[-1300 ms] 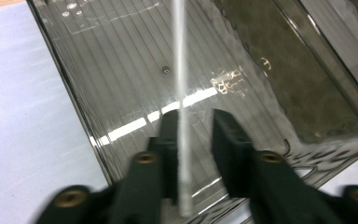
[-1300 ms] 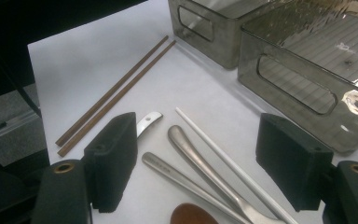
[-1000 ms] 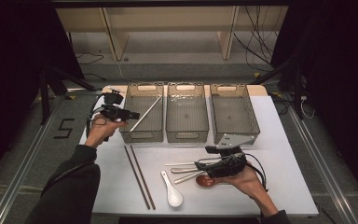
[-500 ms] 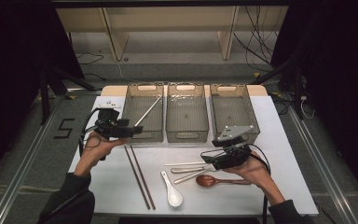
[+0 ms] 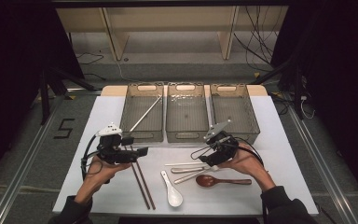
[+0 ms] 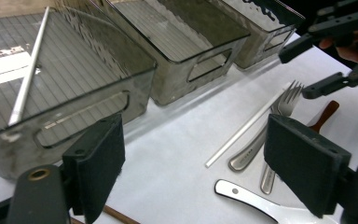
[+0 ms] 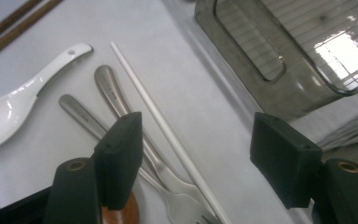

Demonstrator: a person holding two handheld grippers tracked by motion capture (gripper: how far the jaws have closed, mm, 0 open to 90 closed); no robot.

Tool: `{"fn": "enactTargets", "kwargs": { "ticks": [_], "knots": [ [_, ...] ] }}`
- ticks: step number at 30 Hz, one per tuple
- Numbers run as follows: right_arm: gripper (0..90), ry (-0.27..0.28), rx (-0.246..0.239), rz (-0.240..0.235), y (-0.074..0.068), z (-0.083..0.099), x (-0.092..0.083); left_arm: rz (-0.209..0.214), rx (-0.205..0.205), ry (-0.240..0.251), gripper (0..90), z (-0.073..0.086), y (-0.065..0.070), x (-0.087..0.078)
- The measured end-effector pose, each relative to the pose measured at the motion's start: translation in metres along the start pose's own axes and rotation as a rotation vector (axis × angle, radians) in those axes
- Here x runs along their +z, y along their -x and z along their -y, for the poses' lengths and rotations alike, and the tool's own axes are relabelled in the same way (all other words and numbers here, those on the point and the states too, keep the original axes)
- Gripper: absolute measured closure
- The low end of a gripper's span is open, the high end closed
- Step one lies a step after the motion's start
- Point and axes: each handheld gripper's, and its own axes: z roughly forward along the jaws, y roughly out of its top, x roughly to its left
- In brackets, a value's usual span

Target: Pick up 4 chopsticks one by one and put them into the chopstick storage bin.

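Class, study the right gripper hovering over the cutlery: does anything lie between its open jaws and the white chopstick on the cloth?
Nothing visible does. The right gripper has open, empty jaws, and the white chopstick lies bare on the cloth between them. Two forks lie close beside the chopstick, so they could get caught in the same pinch.

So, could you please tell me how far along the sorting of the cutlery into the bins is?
Done: one white chopstick lies in the left bin. In hand: nothing; the left gripper, jaws just opening, sits empty over the brown chopsticks, and the right gripper, open, hangs over the second white chopstick. Left on the table: those, two forks, the white spoon and the brown spoon.
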Motion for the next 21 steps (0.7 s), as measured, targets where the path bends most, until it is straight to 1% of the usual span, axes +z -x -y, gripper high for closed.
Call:
{"fn": "enactTargets", "kwargs": {
  "ticks": [1,3,6,9,11,13,14,16,17,19,21],
  "knots": [
    [35.6,-0.01,-0.008,0.002,0.0,-0.001,0.002,-0.001,0.003,0.001,19.2,0.002,0.0,0.0],
    [36.1,-0.022,-0.006,-0.006,0.001,-0.002,0.006,0.001,0.002,0.002,18.8,0.007,0.001,0.001],
    [36.6,-0.053,-0.014,-0.001,0.003,-0.004,0.012,-0.005,0.006,0.019,18.2,0.014,0.004,0.002],
    [37.0,-0.078,-0.033,-0.006,0.004,-0.004,0.018,-0.01,0.014,0.023,18.1,0.02,0.005,0.002],
    [37.7,-0.105,-0.048,-0.001,0.005,-0.004,0.022,-0.013,0.02,0.023,18.1,0.023,0.006,0.001],
    [37.7,-0.112,-0.044,-0.006,0.005,-0.005,0.023,-0.014,0.017,0.024,18.1,0.025,0.006,0.0],
    [37.6,-0.116,-0.047,-0.004,0.005,-0.005,0.024,-0.018,0.016,0.034,18.1,0.027,0.006,0.0],
    [37.9,-0.129,-0.063,-0.002,0.006,-0.006,0.026,-0.019,0.013,0.041,18.1,0.029,0.007,0.0],
    [38.2,-0.136,-0.068,-0.002,0.006,-0.007,0.027,-0.019,0.014,0.034,18.1,0.031,0.007,-0.001],
    [39.7,-0.156,-0.076,-0.009,0.006,-0.008,0.028,-0.022,0.014,0.034,18.1,0.033,0.007,-0.001],
    [40.2,-0.164,-0.078,-0.014,0.006,-0.008,0.028,-0.023,0.01,0.038,18.1,0.035,0.008,-0.001]
  ]
}}
